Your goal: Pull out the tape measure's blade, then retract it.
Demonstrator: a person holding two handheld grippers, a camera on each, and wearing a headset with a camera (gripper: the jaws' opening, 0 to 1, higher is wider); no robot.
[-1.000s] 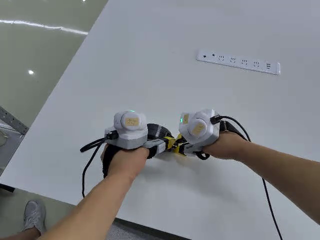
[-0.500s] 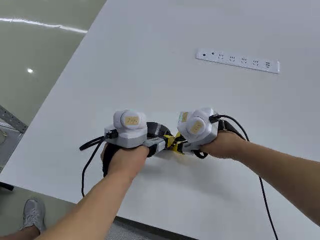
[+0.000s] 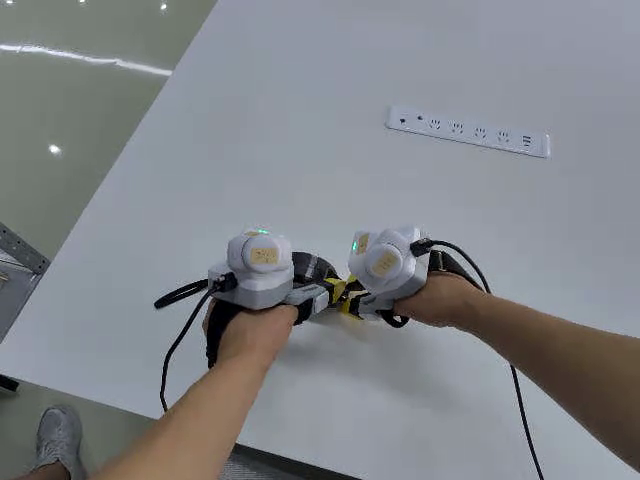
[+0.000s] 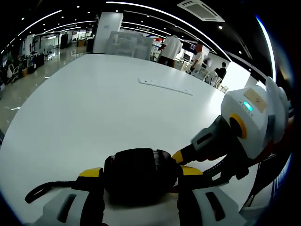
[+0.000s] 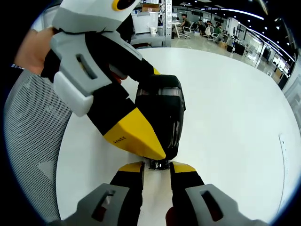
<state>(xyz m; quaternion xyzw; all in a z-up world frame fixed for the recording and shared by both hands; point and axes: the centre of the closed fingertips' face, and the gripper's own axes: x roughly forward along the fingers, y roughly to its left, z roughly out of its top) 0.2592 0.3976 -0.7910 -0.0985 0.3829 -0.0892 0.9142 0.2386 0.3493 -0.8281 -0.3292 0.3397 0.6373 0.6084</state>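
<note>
Left gripper [image 4: 140, 187]: we clamp the tape measure [image 4: 141, 167] body.
Right gripper [image 5: 157, 174]: we pinch its blade tip [image 5: 159, 164].
Table [image 3: 300, 120]: white.

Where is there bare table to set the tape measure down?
Free: the table stretch between the power strip and the tape measure, and left of the strip to the edge. Crowded: the near edge, where left gripper and right gripper meet.
</note>
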